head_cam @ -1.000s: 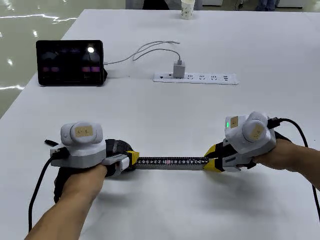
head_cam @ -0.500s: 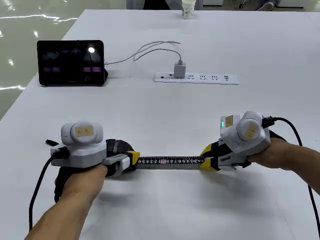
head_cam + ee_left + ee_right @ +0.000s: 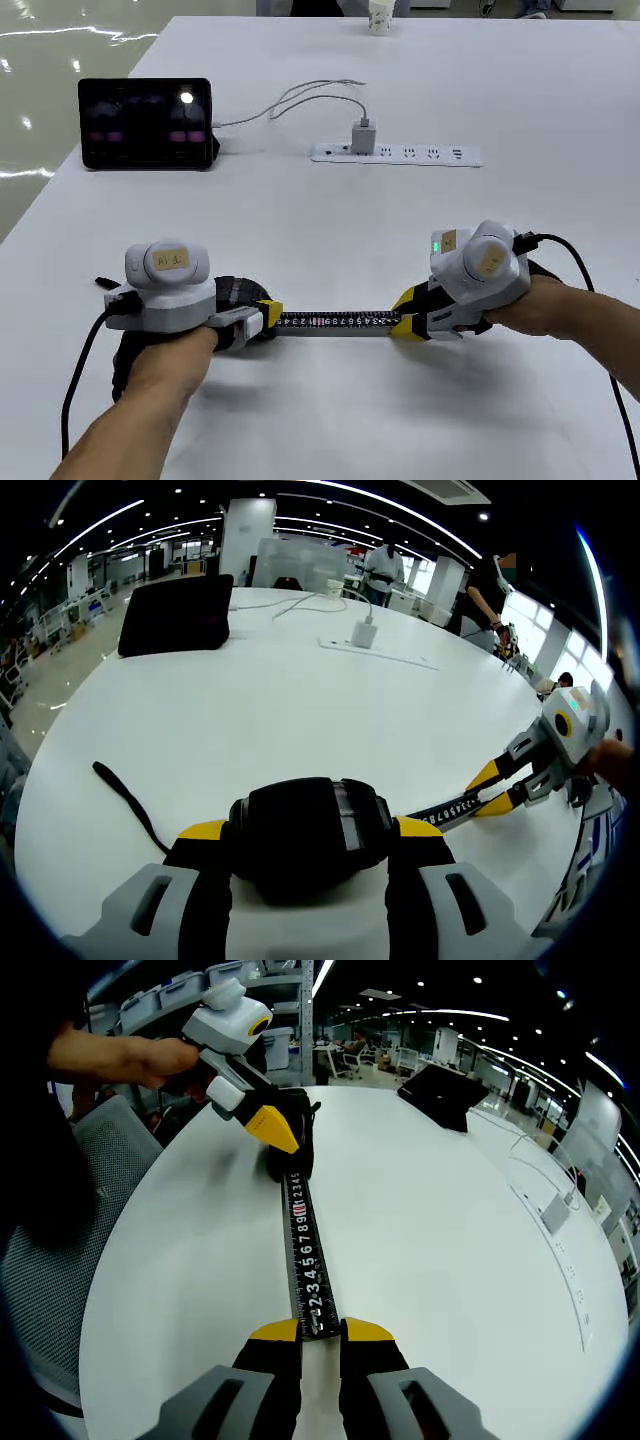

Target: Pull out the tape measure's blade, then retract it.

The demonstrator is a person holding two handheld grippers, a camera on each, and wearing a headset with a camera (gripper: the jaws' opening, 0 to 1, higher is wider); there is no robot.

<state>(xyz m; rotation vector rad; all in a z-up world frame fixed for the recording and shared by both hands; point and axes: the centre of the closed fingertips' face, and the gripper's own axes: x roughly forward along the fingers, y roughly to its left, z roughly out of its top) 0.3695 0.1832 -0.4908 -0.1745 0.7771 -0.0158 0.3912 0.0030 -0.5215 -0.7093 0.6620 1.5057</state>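
My left gripper [image 3: 310, 855] is clamped around the black tape measure case [image 3: 305, 820] at the near side of the white table [image 3: 330, 230], while my right gripper [image 3: 320, 1335] pinches the tip of the blade [image 3: 303, 1250], which spans straight between the two.

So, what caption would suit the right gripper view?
Right tongs pinch the end of the tape measure's blade, stretched across the white table to the case in the left tongs.

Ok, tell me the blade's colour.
Black blade with white numerals; clearest in the right gripper view.
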